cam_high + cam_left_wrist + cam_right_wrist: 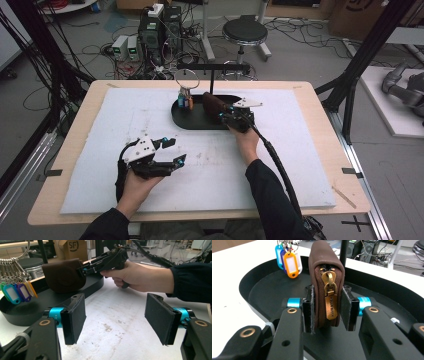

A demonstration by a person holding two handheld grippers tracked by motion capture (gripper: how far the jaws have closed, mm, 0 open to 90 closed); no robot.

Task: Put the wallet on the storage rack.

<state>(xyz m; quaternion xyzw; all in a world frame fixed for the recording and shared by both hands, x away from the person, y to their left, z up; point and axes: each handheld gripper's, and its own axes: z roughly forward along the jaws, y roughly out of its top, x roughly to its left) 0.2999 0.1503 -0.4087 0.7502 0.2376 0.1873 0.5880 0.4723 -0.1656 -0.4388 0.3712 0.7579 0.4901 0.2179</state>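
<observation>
A brown zip pouch point(325, 277) stands on edge in the black oval tray point(387, 292), its brass zipper pull facing the right gripper view. My right gripper point(327, 307) is shut on the pouch, one pad on each side. From above, the pouch point(212, 104) and right gripper point(226, 114) are at the tray point(187, 121) past the table's middle. A bunch of coloured key tags point(185, 100) hangs from a ring at the tray's left end. My left gripper point(172, 151) is open over the white mat, nothing between its pads point(75, 317).
A black stand point(212, 80) rises from the tray's back with a crossbar. The white mat point(100, 165) covers most of the wooden table. A stool point(244, 32), computer boxes and cables stand on the floor beyond.
</observation>
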